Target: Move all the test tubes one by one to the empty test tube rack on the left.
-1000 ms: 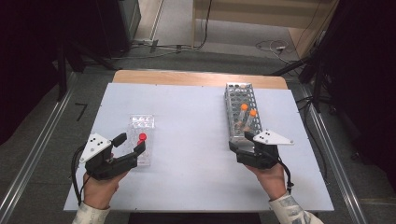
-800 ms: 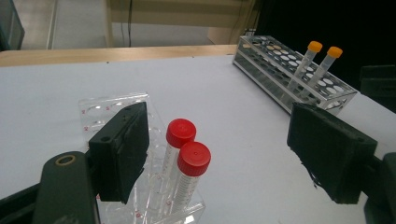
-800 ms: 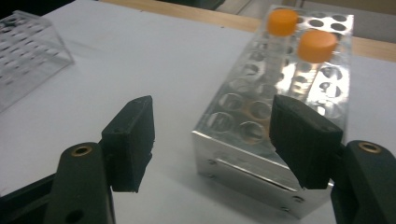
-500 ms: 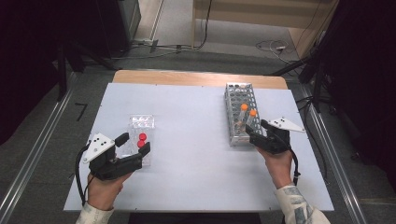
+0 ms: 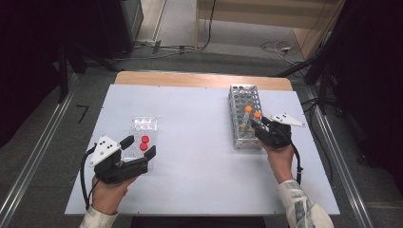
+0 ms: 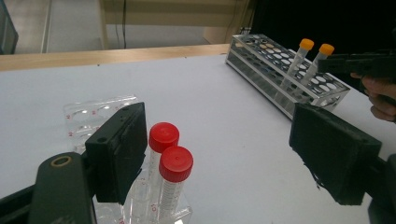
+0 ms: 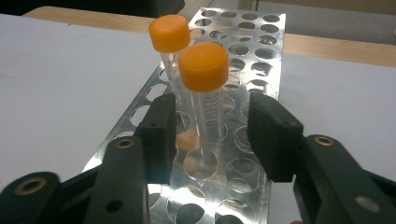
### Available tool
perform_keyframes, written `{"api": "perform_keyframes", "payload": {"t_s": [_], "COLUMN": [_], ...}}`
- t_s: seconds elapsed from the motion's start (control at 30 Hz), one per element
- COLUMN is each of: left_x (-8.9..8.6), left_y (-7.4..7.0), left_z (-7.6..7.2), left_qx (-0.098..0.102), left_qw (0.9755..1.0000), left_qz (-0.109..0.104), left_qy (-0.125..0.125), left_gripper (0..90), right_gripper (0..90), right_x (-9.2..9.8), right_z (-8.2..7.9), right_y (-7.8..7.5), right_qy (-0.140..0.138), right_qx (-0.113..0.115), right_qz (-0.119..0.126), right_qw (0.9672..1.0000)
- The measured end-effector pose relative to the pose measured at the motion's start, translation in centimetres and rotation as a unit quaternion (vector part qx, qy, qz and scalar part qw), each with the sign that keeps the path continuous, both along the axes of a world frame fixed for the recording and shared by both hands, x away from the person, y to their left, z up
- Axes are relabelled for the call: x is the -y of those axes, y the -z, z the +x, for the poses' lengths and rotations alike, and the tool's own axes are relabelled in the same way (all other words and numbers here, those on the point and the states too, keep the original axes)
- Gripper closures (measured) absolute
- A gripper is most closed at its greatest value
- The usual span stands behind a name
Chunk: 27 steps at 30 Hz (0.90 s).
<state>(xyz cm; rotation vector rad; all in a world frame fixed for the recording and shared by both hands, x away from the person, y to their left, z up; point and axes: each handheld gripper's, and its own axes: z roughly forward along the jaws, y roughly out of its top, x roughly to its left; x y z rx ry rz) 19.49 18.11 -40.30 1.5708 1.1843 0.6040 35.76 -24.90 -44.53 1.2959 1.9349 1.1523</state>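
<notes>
A metal rack pierced with rows of round holes is seen right of centre in the high view, lying lengthwise on the white worktop. 2 orange-capped tubes are held upright in holes near the rack's lower end, one just behind the other; the remaining holes that can be seen are unfilled. A clear plastic holder is placed at the lower left of the high view, and 2 red-capped tubes are stood upright in it, side by side and touching or nearly so; graduation marks are visible on the nearer one. In the left gripper view, further round wells of this clear holder are seen behind the tubes, and nothing can be made out in them. The right gripper is held at the lower end of the rack, and its jaws have just been closing: in the right gripper view they are set either side of the nearer orange-capped tube, with a gap visible on both sides, so the tube is not yet pressed. The left gripper is held at the clear holder with its jaws wide apart; in the left gripper view the red-capped tubes stand just beside the left-hand jaw, and nothing is gripped.
</notes>
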Motion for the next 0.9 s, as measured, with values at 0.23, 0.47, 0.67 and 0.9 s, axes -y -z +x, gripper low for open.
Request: {"api": "perform_keyframes", "payload": {"t_s": [0.23, 0.47, 0.67, 0.9], "left_x": [0.03, 0.04, 0.03, 0.20], "left_y": [0.11, 0.13, 0.15, 0.09], "left_z": [-0.02, 0.02, 0.03, 0.06], "left_qx": [-0.001, -0.002, -0.002, -0.005], "left_qw": [1.0000, 1.0000, 1.0000, 1.0000], "left_qz": [0.001, 0.000, 0.000, 0.001], "left_qy": [0.001, 0.001, 0.001, 0.001], "left_gripper": [19.7, 19.8, 19.7, 14.4], "right_gripper": [58.8, 64.7, 70.8, 71.4], "right_x": [-0.48, -0.73, -0.94, -0.58], "right_z": [0.21, 0.51, 0.57, 0.36], "right_y": [0.41, 0.75, 0.95, 0.28], "right_qy": [-0.003, 0.002, 0.003, 0.008], "right_qx": [0.005, 0.011, 0.013, 0.024], "right_qz": [-0.011, -0.017, -0.030, -0.024], "right_qw": [0.9999, 0.9998, 0.9994, 0.9994]}}
